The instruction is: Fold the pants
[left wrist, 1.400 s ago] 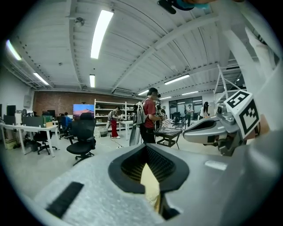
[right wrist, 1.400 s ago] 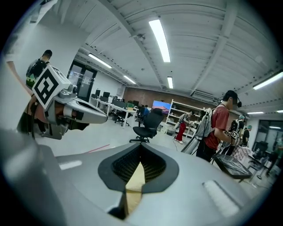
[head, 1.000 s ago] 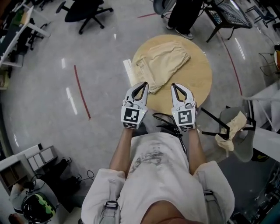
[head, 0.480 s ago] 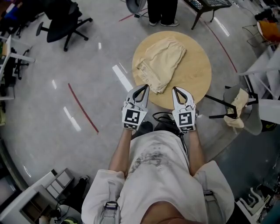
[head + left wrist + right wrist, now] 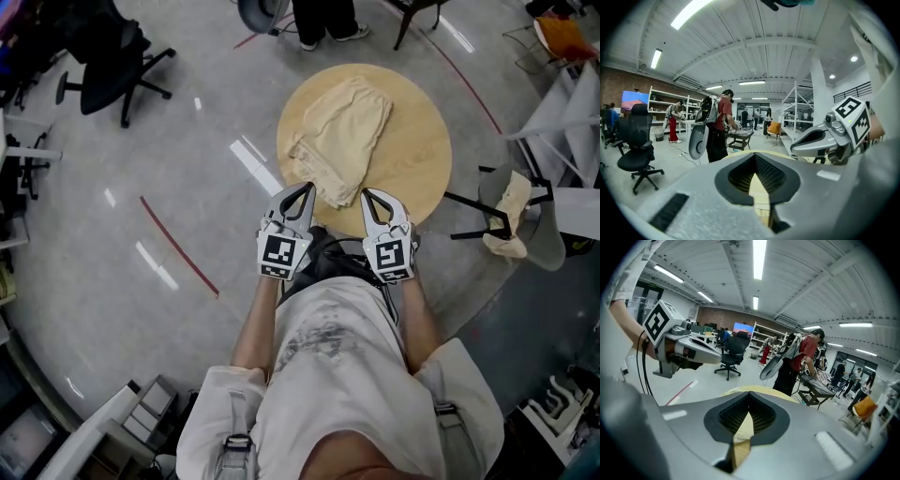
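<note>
Beige pants (image 5: pixel 342 136) lie rumpled on round wooden table (image 5: pixel 417 155). Left gripper (image 5: pixel 303 190) and right gripper (image 5: pixel 370 197) clenched, empty, at table's near edge. Likely best: open 2 jaws, pinch near corners evenly, keep fabric flat.

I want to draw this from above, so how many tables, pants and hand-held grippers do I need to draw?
Round table: 1
Pants: 1
Hand-held grippers: 2, the left hand-held gripper and the right hand-held gripper
Total: 4
</note>
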{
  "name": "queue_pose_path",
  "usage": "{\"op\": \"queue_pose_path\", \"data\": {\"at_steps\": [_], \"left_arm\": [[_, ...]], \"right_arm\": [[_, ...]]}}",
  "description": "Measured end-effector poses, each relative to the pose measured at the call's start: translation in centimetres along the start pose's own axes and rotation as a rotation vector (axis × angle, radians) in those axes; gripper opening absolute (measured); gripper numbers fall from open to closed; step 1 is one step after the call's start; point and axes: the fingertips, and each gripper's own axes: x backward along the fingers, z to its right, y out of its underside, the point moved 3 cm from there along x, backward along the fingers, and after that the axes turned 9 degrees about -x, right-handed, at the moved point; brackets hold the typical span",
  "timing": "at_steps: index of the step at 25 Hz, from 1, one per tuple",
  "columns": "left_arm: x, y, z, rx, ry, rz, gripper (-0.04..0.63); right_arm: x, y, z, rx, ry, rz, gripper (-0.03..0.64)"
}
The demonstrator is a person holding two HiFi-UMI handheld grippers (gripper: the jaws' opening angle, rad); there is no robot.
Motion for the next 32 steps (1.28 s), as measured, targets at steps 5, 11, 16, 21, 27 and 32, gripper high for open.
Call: {"op": "queue_pose_path", "data": {"at_steps": [5, 11, 16, 21, 27, 32], "left_arm": [[-2.4, 0.8, -2.9, -0.001, 0.02, -0.046, 0.008], [-5.6, 2.0, -5.3, 0.008, 0.051, -0.124, 0.008], [-7.8, 2.9, -5.7, -0.013, 0.122, -0.18, 0.008], [-10.0, 3.8, -5.5, -0.042, 0.215, -0.213, 0.008], [-11.7, 4.8, -6.2, -0.071, 0.349, -0.22, 0.008], [-12.5, 5.8, -6.8, -0.092, 0.446, -0.213, 0.008]], "right_arm": [[-4.2, -0.2, 1.1, -0.056, -0.01, -0.009, 0.009], [-7.7, -0.3, 2.7, -0.095, -0.04, -0.033, 0.009], [-8.9, 1.0, 2.8, -0.11, -0.059, -0.074, 0.009], [-9.1, 2.7, 3.5, -0.146, -0.029, -0.123, 0.009], [-9.9, 4.3, 4.1, -0.172, 0.07, -0.19, 0.009], [-10.5, 5.7, 3.8, -0.194, 0.156, -0.234, 0.009]]}}
